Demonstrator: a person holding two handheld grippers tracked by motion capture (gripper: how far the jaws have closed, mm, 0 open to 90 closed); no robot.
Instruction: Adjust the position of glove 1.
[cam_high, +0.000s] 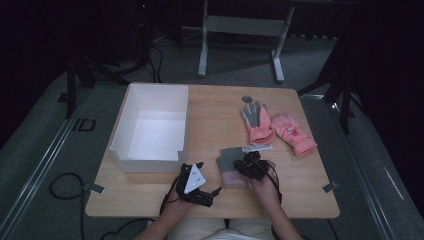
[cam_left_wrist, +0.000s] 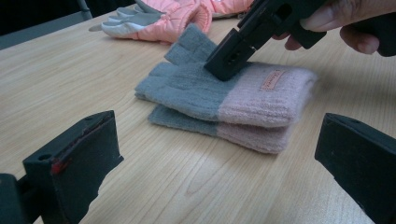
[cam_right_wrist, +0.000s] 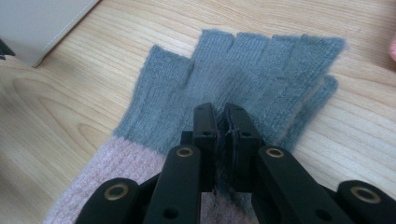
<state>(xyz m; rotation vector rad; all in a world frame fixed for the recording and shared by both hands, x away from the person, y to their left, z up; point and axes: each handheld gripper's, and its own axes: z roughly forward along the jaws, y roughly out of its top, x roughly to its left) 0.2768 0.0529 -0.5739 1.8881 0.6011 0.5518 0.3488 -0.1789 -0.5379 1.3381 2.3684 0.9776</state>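
Note:
Two grey and pink fingerless knit gloves lie stacked near the table's front edge, the top glove (cam_high: 231, 167) (cam_left_wrist: 201, 88) (cam_right_wrist: 261, 60) over the lower glove (cam_left_wrist: 243, 135). My right gripper (cam_high: 245, 162) (cam_left_wrist: 229, 63) (cam_right_wrist: 221, 109) rests tip-down on the top glove, its jaws shut with a thin pinch of grey knit between them. To the left of the gloves my left gripper (cam_high: 209, 177) (cam_left_wrist: 215, 154) is held low over the table and faces them. It is open wide, with nothing between its jaws.
A white open box (cam_high: 157, 86) stands at the table's left. A grey-palmed pink glove (cam_high: 257, 122) (cam_left_wrist: 159, 21) and a pink glove (cam_high: 292, 132) lie at the back right, with a small white tag (cam_high: 257, 148) below them. Bare wood (cam_high: 210, 115) lies between box and gloves.

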